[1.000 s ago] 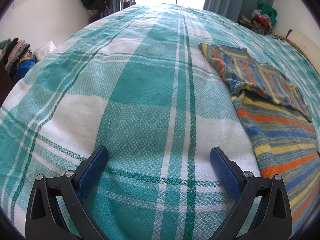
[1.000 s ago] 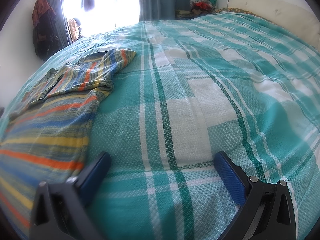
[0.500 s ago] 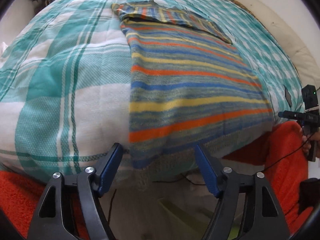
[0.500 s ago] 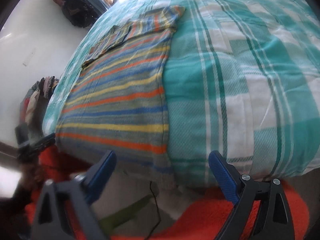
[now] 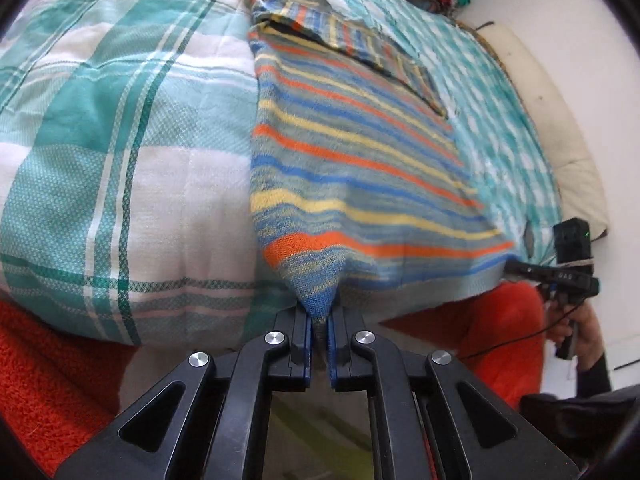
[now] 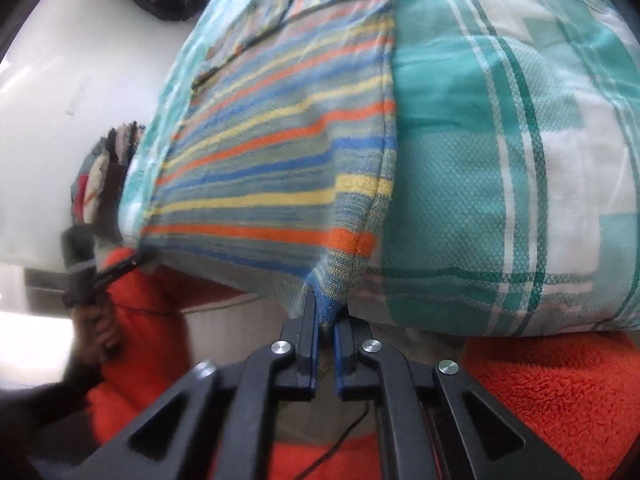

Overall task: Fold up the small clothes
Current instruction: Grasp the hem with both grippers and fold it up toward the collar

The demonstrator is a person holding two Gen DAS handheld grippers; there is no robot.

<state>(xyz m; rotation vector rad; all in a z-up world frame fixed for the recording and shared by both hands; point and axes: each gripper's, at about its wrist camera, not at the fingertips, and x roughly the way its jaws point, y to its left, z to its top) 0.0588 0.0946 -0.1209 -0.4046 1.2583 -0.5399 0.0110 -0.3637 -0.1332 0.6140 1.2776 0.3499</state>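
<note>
Left gripper (image 5: 319, 338), right gripper (image 6: 327, 334) — jaws, wide before, now clamped on striped sweater (image 5: 352, 168) hem corners.

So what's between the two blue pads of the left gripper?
A bottom corner of the striped sweater: the left gripper is clamped on it, as the left wrist view shows.

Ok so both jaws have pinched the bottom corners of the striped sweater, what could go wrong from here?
1. Each grip holds only a corner tip of the striped sweater; the left gripper or right gripper could lose it when lifting.
2. The folded sleeve on top may slide open.
3. The plaid bedsheet underneath could drag along.
</note>
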